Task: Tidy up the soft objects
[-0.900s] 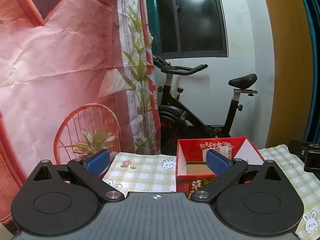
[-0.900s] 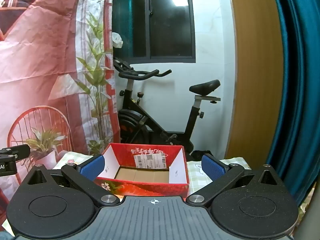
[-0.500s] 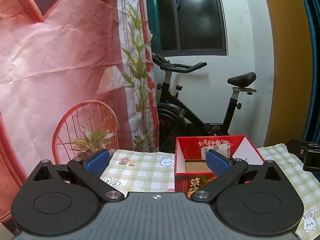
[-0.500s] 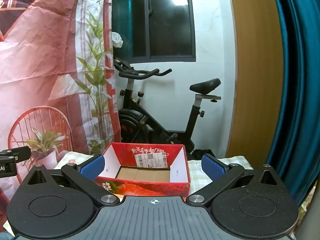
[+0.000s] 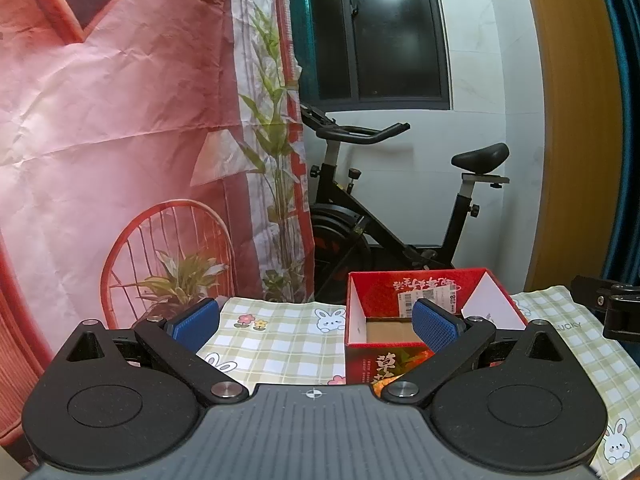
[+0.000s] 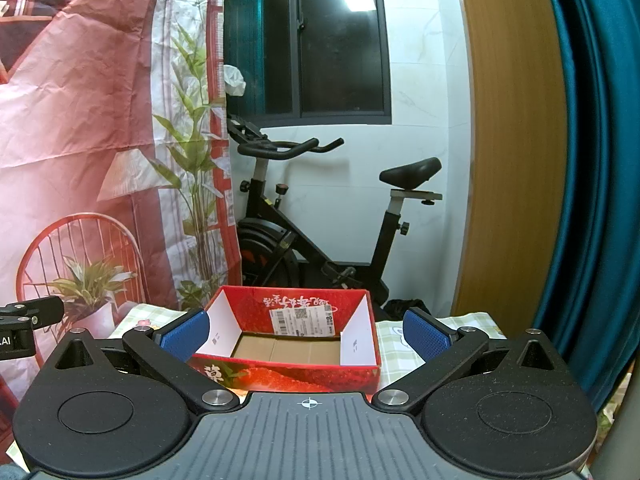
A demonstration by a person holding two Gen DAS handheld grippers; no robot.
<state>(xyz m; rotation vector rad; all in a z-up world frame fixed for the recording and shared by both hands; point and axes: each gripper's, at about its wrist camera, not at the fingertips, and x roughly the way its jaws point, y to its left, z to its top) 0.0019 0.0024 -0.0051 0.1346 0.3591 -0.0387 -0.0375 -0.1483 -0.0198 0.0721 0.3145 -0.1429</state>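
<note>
Cardboard box (image 6: 288,344), red and glossy outside with a strawberry print, sits open-topped on the desk (image 5: 280,340); I see only its bare brown floor, white end flaps and a barcode label on the far inner wall. A soft checked cloth (image 5: 276,344) with rabbit and flower prints covers the desk under it. My left hand-held gripper (image 5: 316,322) has its blue ribbed pads spread wide apart, nothing between them; the right hand-held gripper (image 6: 306,334) is equally wide, framing the box. No soft object shows in either view
</note>
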